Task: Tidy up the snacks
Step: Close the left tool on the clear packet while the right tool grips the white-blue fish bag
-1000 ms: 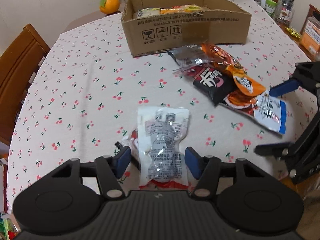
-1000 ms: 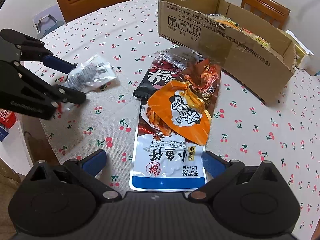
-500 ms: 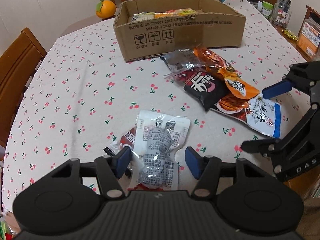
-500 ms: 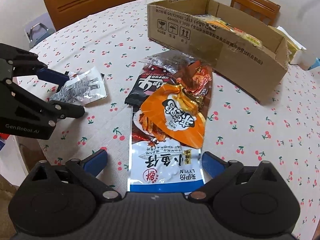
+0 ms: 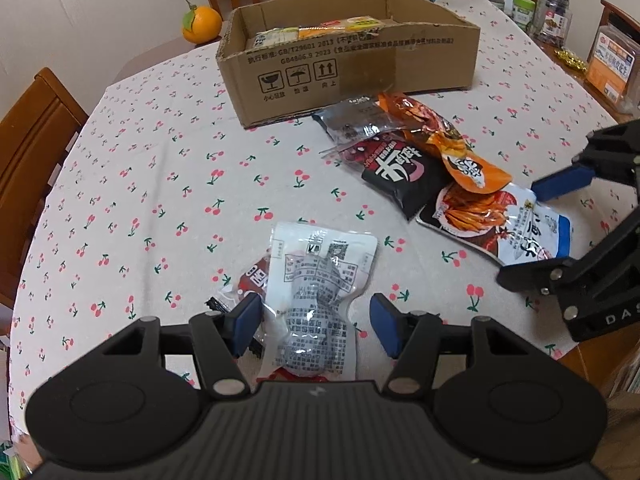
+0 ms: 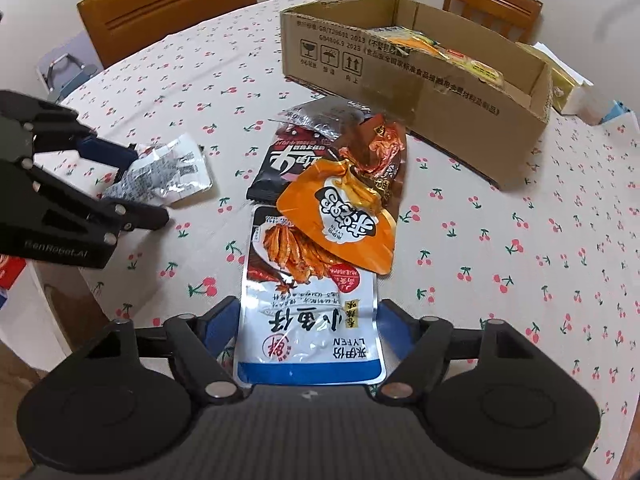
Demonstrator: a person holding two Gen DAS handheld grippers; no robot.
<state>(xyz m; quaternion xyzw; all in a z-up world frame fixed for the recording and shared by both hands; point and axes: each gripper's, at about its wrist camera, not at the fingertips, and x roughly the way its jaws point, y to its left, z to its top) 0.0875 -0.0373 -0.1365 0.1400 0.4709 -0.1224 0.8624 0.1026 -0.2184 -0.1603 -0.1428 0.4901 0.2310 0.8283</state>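
Cardboard box (image 5: 352,68) holding yellow snack packs (image 5: 320,32), both grippers' fingers apart around pouches

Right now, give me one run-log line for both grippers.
left gripper: open around white vacuum pack | right gripper: jaws just closing around white-and-blue fish pouch, contact unclear | cardboard box: partly filled

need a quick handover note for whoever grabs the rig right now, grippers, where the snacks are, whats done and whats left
Left gripper: jaws open around the silver-white vacuum pack, not clamped.
Right gripper: jaws have just been closing on the white-and-blue fish snack bag; pads not visibly pressing yet.
On the tablecloth: the orange bag, black bag and grey pouch overlap in a pile by the cardboard box.
Done: a few packs already lie in the box.
Left: grip both packs, box them, then the pile.
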